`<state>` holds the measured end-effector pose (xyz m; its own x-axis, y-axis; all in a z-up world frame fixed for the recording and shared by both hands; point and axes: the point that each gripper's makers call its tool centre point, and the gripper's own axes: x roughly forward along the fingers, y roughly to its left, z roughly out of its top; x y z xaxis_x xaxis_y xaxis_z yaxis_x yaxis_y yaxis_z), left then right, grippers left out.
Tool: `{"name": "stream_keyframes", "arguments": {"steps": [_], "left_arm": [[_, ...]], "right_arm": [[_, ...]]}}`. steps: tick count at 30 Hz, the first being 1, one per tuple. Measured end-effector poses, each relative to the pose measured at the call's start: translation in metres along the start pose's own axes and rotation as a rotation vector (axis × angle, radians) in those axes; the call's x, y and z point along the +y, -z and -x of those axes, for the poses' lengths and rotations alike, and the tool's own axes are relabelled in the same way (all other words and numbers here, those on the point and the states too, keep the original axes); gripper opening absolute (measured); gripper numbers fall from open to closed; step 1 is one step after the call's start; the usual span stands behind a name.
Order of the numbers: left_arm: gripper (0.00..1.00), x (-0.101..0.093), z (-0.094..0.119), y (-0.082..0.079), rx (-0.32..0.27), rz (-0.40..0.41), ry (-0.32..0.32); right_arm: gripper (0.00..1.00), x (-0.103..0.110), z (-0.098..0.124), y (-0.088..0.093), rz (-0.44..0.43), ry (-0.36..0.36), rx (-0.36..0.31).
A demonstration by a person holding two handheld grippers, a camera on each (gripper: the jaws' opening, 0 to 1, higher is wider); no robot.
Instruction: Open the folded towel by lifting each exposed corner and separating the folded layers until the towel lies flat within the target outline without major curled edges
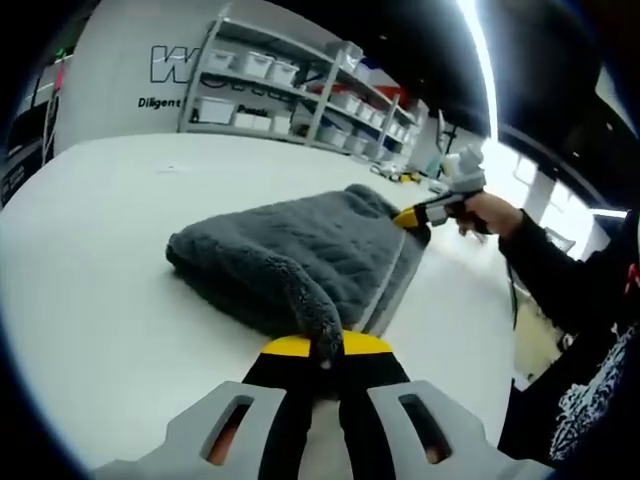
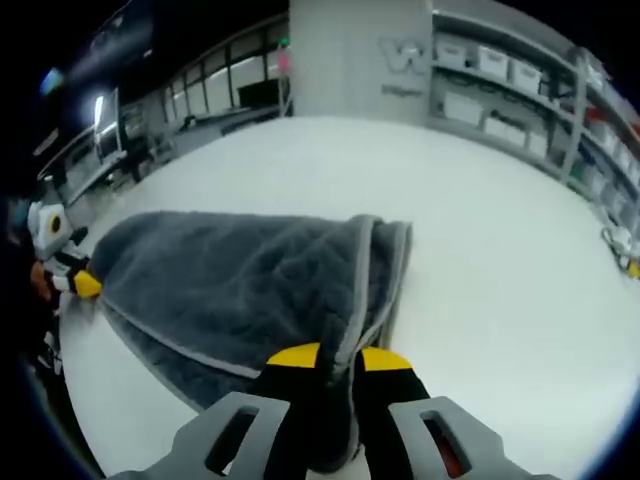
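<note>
A dark grey plush towel (image 1: 300,250) lies folded on a broad white table (image 1: 110,270), its layers stacked and a paler stitched hem running along the edges. In the left gripper view, the towel sits in the middle of the table, and its nearest corner droops in a soft peak into the left gripper (image 1: 326,350), whose yellow-tipped black jaws are clenched on that corner. At the towel's far corner, the right gripper (image 1: 412,216) reaches in from the right, its yellow tip touching the fabric, held by a person's hand (image 1: 488,212) in a dark sleeve (image 1: 550,270). In the right gripper view, the towel (image 2: 250,280) spreads leftward from the camera, its hemmed edge (image 2: 365,290) curving up over the top layer; the right gripper (image 2: 338,362) has its jaws pinched together on this near edge of cloth. At the towel's far left corner the left gripper (image 2: 88,285) meets the fabric with its yellow tip. Beyond the towel, behind the table, metal shelving (image 1: 300,90) holds rows of white storage bins (image 1: 258,66) against a wall with partly hidden dark lettering. The same shelving (image 2: 520,90) stands past the table's far edge in the right gripper view.
</note>
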<state>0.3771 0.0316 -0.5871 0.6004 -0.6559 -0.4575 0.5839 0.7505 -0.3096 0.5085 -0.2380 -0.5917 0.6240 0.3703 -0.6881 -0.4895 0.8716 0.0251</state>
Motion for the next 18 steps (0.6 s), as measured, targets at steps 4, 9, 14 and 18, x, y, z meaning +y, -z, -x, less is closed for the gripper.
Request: {"name": "stream_keyframes", "arguments": {"steps": [4, 9, 14, 18], "left_arm": [[0.05, -0.007, 0.001, 0.002, 0.009, -0.01, 0.014], [0.05, -0.016, 0.001, 0.004, 0.012, -0.019, 0.03], [0.04, -0.023, 0.001, 0.006, 0.011, -0.028, 0.044], [0.05, -0.029, 0.0, 0.008, -0.001, -0.031, 0.054]], "right_arm": [[0.09, -0.005, -0.005, -0.004, 0.023, -0.008, 0.013], [0.09, -0.008, -0.009, -0.007, 0.032, -0.021, 0.028], [0.09, -0.004, -0.012, -0.009, 0.069, -0.02, 0.043], [0.09, -0.003, -0.016, -0.013, 0.114, -0.032, 0.074]]}}
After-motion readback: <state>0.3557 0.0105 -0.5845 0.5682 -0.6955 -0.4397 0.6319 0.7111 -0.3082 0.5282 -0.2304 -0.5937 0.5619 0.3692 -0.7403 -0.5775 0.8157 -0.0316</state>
